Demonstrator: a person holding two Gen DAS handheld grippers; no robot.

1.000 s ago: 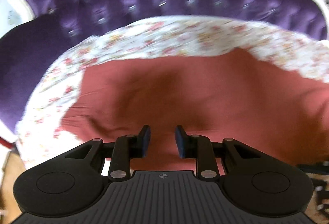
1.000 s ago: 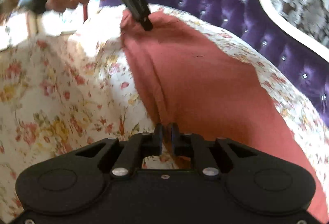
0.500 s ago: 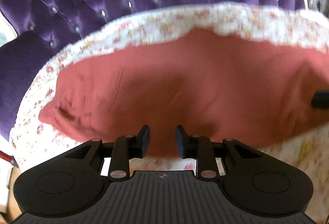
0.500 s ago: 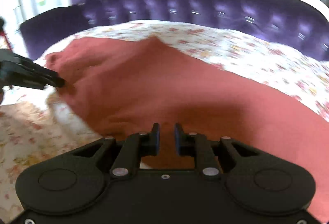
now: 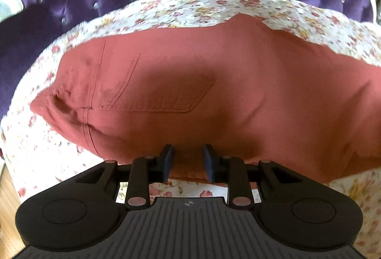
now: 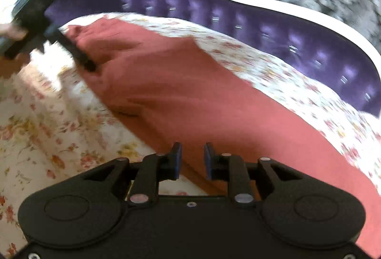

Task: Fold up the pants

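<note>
Pants (image 5: 214,97) lie flat on the floral bed cover (image 5: 273,9), long axis running from upper left to lower right of the right wrist frame.

Left tongs (image 5: 188,160) are spread, near edge between the pads but unpinched, at the waist end. Right tongs (image 6: 192,159) are opening over the leg edge, gripping nothing, nearer the leg half.

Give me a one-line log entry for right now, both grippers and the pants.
left gripper: open at pants edge | right gripper: jaws opening, pads off cloth | pants: flat on floral sheet
</note>
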